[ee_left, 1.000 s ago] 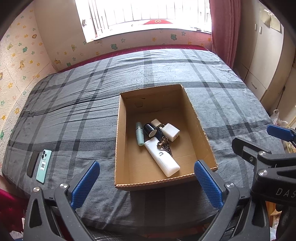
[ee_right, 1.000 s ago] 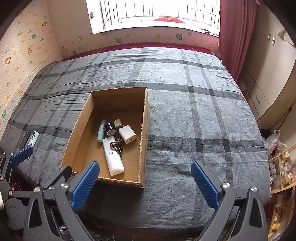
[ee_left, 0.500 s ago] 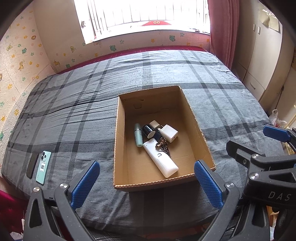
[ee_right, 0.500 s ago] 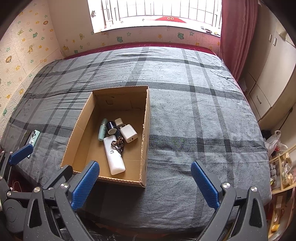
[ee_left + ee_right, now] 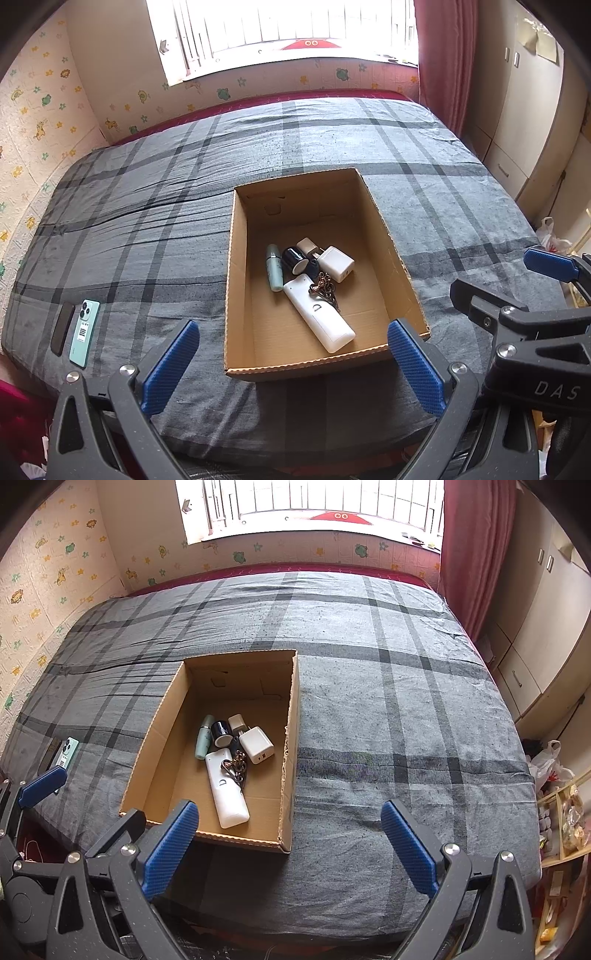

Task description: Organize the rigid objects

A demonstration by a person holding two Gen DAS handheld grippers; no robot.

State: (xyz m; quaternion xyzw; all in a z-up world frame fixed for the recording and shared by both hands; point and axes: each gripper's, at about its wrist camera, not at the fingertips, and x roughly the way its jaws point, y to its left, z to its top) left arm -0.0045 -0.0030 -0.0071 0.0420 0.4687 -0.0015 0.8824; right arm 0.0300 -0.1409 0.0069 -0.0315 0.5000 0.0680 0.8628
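Observation:
An open cardboard box (image 5: 384, 225) (image 5: 291, 709) sits on the grey plaid bed. Inside lie a white remote (image 5: 319, 314) (image 5: 226, 792), a bunch of keys (image 5: 325, 290) (image 5: 234, 768), a white charger (image 5: 336, 264) (image 5: 256, 745), a smaller beige plug (image 5: 306, 245), a dark round cap (image 5: 293, 260) (image 5: 221, 733) and a pale green tube (image 5: 274, 267) (image 5: 204, 736). My left gripper (image 5: 291, 365) hangs open over the box's near edge, holding nothing. My right gripper (image 5: 288, 845) is open too, near the box's front right corner, empty.
A mint-green phone (image 5: 85, 332) (image 5: 66, 751) and a dark phone (image 5: 62, 328) lie at the bed's left edge. The other gripper's blue pad (image 5: 548, 260) shows at right. Cabinets (image 5: 535, 635) and a red curtain (image 5: 469, 542) stand to the right, with shelves (image 5: 565, 812).
Both views have drifted slightly; the box sits a little farther up in the frames. Nothing was taken hold of or let go.

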